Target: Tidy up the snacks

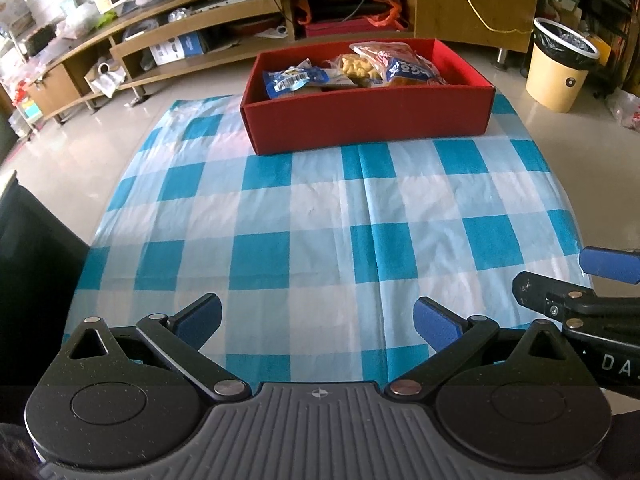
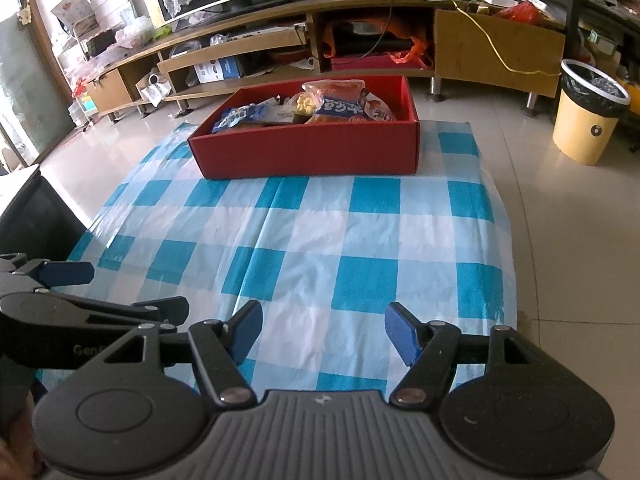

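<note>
Now both tools hang low over the blue-and-white checked cloth [image 1: 320,216], each pointing steeply down at it. Left hand-held gripper [image 1: 318,326]: blue pads spread apart, only cloth showing in the gap. Right hand-held gripper [image 2: 324,334]: same story, jaws apart and gripping nothing. They sit just beside each other, each poking into the edge of the other's view. Up at the far end of the cloth stands the red box [image 1: 368,120], open-topped, and the snacks are inside it: a blue packet [image 1: 294,80] on the left, a clear bag of yellowish biscuits [image 1: 358,68] in the middle, a big orange-and-blue bag [image 1: 404,64] on the right. Off the cloth, to the right, a yellow bin [image 2: 588,120] stands on the tiled floor.
</note>
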Demonstrator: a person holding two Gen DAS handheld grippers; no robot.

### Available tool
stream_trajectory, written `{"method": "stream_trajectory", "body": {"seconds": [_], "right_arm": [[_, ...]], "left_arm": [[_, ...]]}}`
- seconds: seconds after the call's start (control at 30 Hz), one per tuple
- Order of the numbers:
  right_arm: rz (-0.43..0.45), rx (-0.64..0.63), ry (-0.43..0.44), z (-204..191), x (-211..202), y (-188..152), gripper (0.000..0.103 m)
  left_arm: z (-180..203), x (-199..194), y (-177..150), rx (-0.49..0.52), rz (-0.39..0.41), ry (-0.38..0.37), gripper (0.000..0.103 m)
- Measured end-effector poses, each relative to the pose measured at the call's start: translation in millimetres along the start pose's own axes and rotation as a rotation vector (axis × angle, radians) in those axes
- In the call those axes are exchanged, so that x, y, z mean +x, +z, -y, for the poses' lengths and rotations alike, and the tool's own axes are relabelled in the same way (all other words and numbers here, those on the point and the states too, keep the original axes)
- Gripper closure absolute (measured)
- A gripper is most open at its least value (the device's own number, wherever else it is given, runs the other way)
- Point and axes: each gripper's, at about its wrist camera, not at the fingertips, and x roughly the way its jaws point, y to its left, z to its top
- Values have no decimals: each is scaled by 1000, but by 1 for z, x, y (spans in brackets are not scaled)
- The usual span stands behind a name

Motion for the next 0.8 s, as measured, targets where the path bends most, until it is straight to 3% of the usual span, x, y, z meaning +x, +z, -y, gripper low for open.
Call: {"method": "stream_trajectory", "body": {"seconds": [0.8], "right_arm": [[-14,-6,1,-3,2,-6,39]], "left_arm": [[-1,-1,-8,10,7,6,0]]}}
